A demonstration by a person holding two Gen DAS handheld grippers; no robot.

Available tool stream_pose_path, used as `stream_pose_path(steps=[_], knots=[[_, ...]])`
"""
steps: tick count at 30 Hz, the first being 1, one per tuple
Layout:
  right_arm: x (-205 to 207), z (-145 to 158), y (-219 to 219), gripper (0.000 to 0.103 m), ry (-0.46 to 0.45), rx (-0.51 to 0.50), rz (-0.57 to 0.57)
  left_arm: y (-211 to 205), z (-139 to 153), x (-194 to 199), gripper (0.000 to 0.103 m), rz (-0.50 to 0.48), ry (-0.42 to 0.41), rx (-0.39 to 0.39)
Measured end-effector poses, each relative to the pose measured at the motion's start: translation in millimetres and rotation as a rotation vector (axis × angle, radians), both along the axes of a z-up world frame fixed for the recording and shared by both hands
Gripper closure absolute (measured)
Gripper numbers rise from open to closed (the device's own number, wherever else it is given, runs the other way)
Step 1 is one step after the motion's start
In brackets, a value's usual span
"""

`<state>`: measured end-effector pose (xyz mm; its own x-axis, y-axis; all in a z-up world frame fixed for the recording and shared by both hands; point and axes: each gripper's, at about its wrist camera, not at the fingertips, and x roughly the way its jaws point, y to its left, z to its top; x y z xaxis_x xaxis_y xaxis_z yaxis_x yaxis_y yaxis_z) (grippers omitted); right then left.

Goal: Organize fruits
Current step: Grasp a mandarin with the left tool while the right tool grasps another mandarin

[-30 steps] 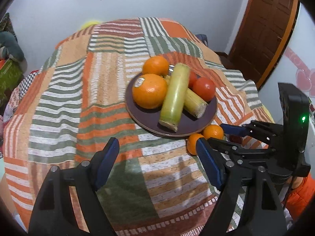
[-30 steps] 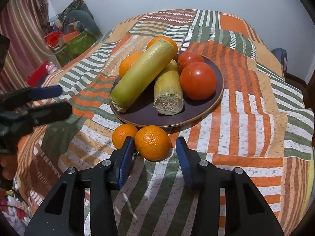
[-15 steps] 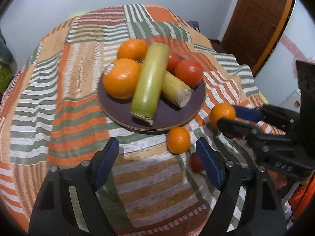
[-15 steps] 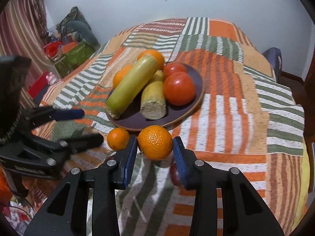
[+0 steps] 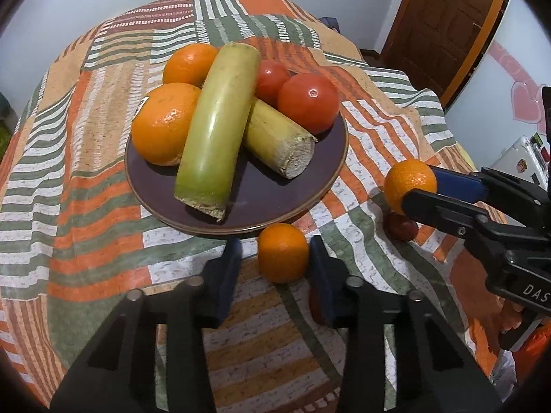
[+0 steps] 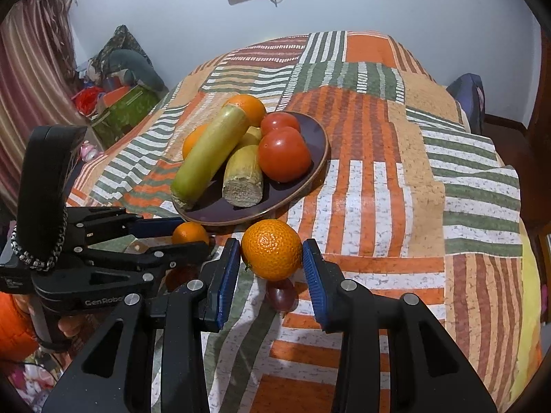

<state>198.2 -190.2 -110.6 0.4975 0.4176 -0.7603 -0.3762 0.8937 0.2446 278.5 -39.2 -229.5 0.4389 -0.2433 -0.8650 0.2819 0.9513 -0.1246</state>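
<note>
The left gripper [image 5: 275, 265] is pointing steeply down at the patchwork cloth [image 5: 86, 206], and its jaws are closing around a small mandarin [image 5: 283, 253] that is sitting on the cloth between them; in the left wrist view a sliver of gap is showing on each side of the fruit, so the pads are not yet pressing on it. Just ahead of these jaws the dark plate [image 5: 261, 206] is carrying two large oranges [image 5: 163, 122], two red tomatoes [image 5: 308, 101] and two cut lengths of sugarcane [image 5: 217, 120], the longer one lying across the shorter. The right gripper [image 6: 272, 268] is tilting downward too, and its jaws are gripping a second mandarin [image 6: 272, 253] by its sides, holding it clear of the cloth. Directly below that held fruit, a small dark red fruit [image 6: 281, 297] is lying on the cloth. In the right wrist view the body of the left gripper is showing the letters "GenRobo", the rest being cut off behind the right one. In the left wrist view the body of the right gripper is showing "DAS" at the frame edge. The nearer orange is wearing a small sticker [image 5: 144, 103], too small to read.
</note>
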Motion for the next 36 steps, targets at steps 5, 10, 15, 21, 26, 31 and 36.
stream_pose_path(steps=[5,10,15,21,26,31,36], knots=[[-0.9,0.4,0.8,0.068,-0.002,0.007,0.004,-4.6,4.1,-3.7,0.073,-0.016,-0.017,0.002],[-0.1,3.3,2.0,0.068,-0.011,0.005,0.007,2.2,20.6,-9.6,0.073,-0.002,-0.058,-0.008],[3.0,7.5,6.4,0.068,-0.029,-0.003,0.013,11.2,41.8,-8.5,0.073,0.024,-0.103,-0.028],[14.8,12.2,11.5,0.068,-0.059,-0.007,0.023,7.4,50.1,1.7,0.073,0.041,-0.141,-0.019],[26.4,11.0,15.7,0.068,-0.072,-0.008,0.024,4.3,46.4,9.7,0.073,0.045,-0.144,-0.02],[35.3,0.9,19.6,0.068,-0.057,-0.017,0.023,0.6,35.7,16.7,0.073,0.038,-0.126,-0.014],[39.0,-6.2,20.7,0.068,-0.047,-0.013,0.022,-2.6,25.5,23.0,0.073,0.032,-0.104,-0.026]])
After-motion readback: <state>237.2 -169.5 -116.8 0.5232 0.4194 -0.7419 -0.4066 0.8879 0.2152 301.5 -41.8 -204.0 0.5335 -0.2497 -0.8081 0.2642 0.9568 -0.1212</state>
